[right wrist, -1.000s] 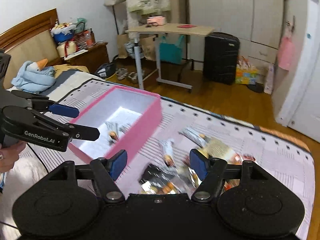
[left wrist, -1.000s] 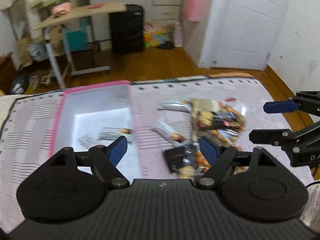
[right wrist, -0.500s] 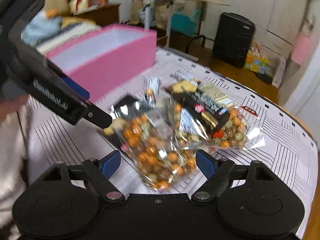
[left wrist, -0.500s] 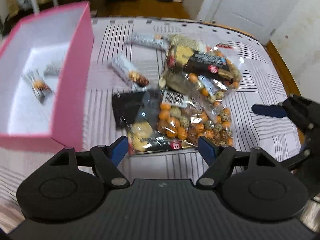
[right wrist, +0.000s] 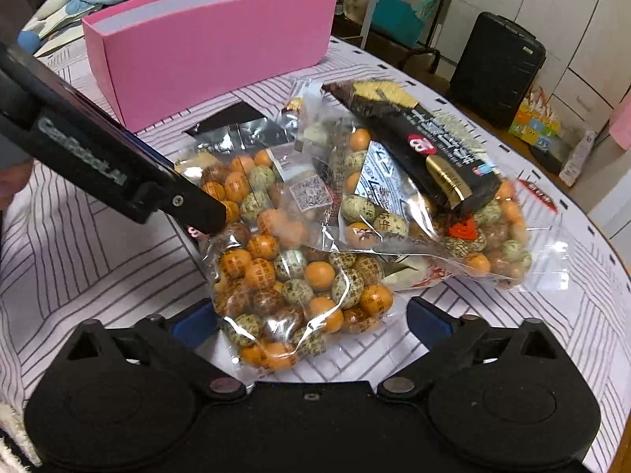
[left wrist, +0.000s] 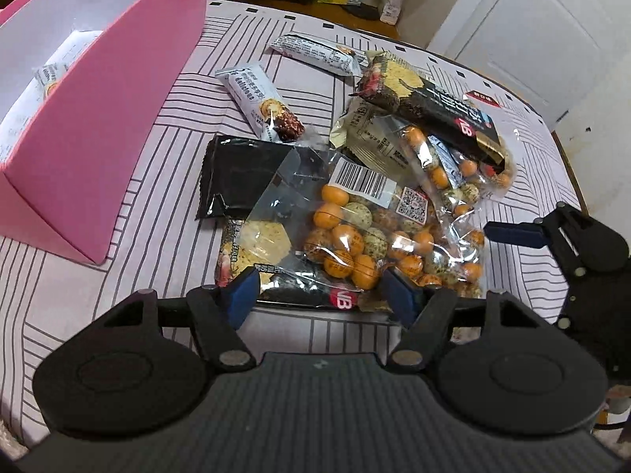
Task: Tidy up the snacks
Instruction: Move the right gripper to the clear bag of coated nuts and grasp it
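A clear bag of orange and speckled coated nuts [left wrist: 355, 236] [right wrist: 284, 268] lies on the striped cloth in a pile of snacks. My left gripper [left wrist: 321, 295] is open, its blue pads straddling the bag's near edge. My right gripper [right wrist: 311, 325] is open around the bag's other end. A second nut bag [right wrist: 434, 228] lies beyond with a black cracker pack [left wrist: 430, 102] [right wrist: 418, 146] on top. Two white snack bars [left wrist: 260, 102] [left wrist: 315, 53] and a black packet [left wrist: 240, 177] lie nearby. The pink box [left wrist: 94, 126] [right wrist: 213, 43] holds one snack bar [left wrist: 49, 79].
The striped cloth [left wrist: 150, 213] covers the surface; its right edge drops to a wooden floor [left wrist: 568, 165]. A black suitcase [right wrist: 497, 67] and a rolling table stand beyond. The left gripper body [right wrist: 98, 157] crosses the right wrist view. A white door [left wrist: 532, 31] is at the far right.
Both grippers have come down and forward from well above the surface to the nut bag, one at each end. Both stayed open. The snacks have not moved.
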### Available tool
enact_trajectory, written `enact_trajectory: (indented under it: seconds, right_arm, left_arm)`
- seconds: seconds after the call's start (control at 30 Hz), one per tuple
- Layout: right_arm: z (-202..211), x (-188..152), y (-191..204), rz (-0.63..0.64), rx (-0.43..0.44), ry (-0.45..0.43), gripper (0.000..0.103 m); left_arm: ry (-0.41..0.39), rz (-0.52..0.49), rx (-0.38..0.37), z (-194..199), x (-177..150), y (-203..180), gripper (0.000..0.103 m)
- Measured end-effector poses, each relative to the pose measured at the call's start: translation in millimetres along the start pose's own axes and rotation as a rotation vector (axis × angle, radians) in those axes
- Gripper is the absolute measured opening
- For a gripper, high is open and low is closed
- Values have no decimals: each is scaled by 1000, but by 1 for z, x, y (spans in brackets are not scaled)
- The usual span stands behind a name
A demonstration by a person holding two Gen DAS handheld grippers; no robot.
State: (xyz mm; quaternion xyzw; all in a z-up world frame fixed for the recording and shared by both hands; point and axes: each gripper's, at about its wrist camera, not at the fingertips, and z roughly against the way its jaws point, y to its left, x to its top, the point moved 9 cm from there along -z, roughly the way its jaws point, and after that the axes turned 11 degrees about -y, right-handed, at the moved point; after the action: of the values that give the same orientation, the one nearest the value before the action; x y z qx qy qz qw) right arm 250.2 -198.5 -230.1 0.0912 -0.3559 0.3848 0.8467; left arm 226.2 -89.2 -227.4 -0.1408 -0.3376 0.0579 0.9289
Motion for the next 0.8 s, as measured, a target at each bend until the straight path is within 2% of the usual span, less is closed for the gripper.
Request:
enact_trajectory:
  seconds: [0.07,0.2,0.33,0.5,0.67,0.8]
  right_arm:
    - [0,1,-1,9,12,-17,103]
    - [-2,1,-6,-13,46,-29,103]
    - [-1,1,-3,0,39,-25,103]
    - [3,3,0,-18,16,-37,103]
    - [3,5,5,-12,-2,-42,102]
    - [7,4,13,-33,1,-19,102]
  left_arm:
    - [-8,-4,-17,1,1,-3,61]
    - [-17,1,-20,1,-2,-6,61]
    - [-29,28,-18,2,-2,-4,59]
    - [-31,62,-37,4,-4,-4,40]
    - [-21,112,-85,5,-6,-1,28]
    - [20,122,-100,10,-9,1,27]
